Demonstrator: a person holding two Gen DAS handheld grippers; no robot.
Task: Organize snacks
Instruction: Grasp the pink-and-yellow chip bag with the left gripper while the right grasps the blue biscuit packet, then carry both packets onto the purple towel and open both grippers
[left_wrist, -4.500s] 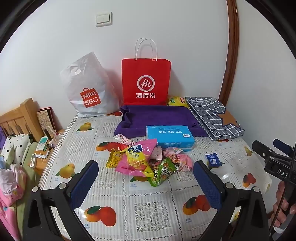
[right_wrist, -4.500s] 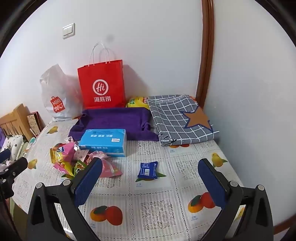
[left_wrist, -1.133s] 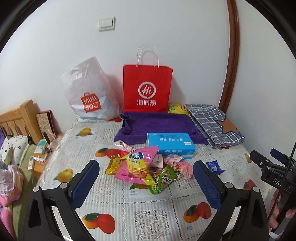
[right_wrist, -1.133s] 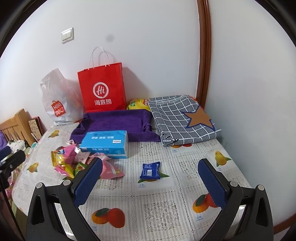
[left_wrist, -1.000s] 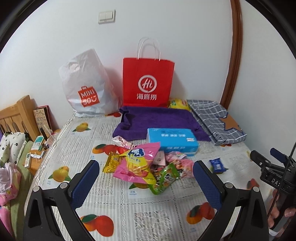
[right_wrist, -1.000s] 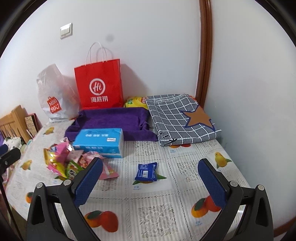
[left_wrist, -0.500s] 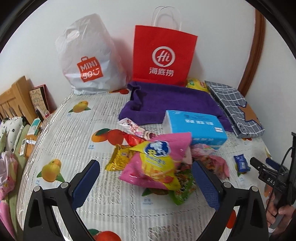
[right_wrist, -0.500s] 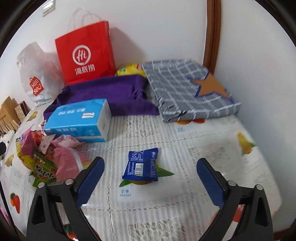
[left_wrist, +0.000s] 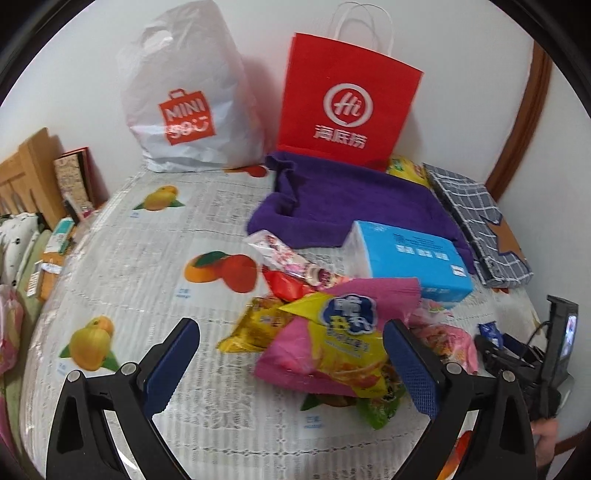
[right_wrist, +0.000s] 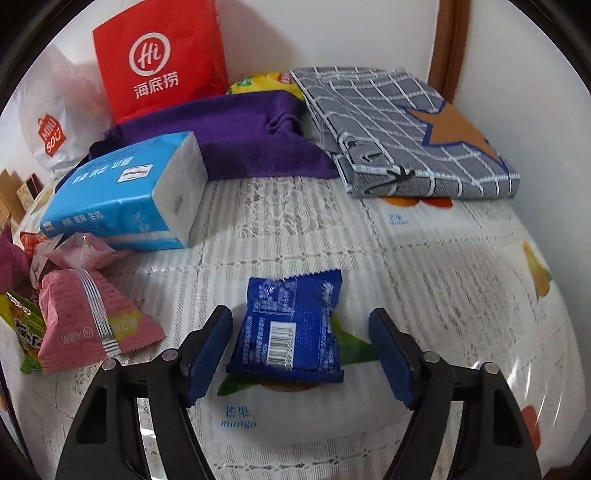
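Observation:
A pile of snack packets lies on the fruit-print tablecloth (left_wrist: 155, 266). On top is a pink and yellow chip bag (left_wrist: 332, 343), with a small yellow packet (left_wrist: 255, 328) and a green packet (left_wrist: 376, 406) beside it. My left gripper (left_wrist: 291, 350) is open, low over the cloth, with the chip bag between its fingers. A small blue snack packet (right_wrist: 291, 325) lies apart on the cloth. My right gripper (right_wrist: 299, 339) is open and straddles it without touching. A pink triangular packet (right_wrist: 85, 314) lies left of it.
A blue tissue pack (left_wrist: 406, 258) sits behind the pile. A purple towel (left_wrist: 351, 199), a red paper bag (left_wrist: 347, 99), a white plastic bag (left_wrist: 188, 92) and a folded grey checked cloth (right_wrist: 399, 129) line the wall. The table edge drops off at left.
Both grippers have moved forward and down toward the table. The left now frames the chip bag, and the right now frames the blue packet with narrower jaws.

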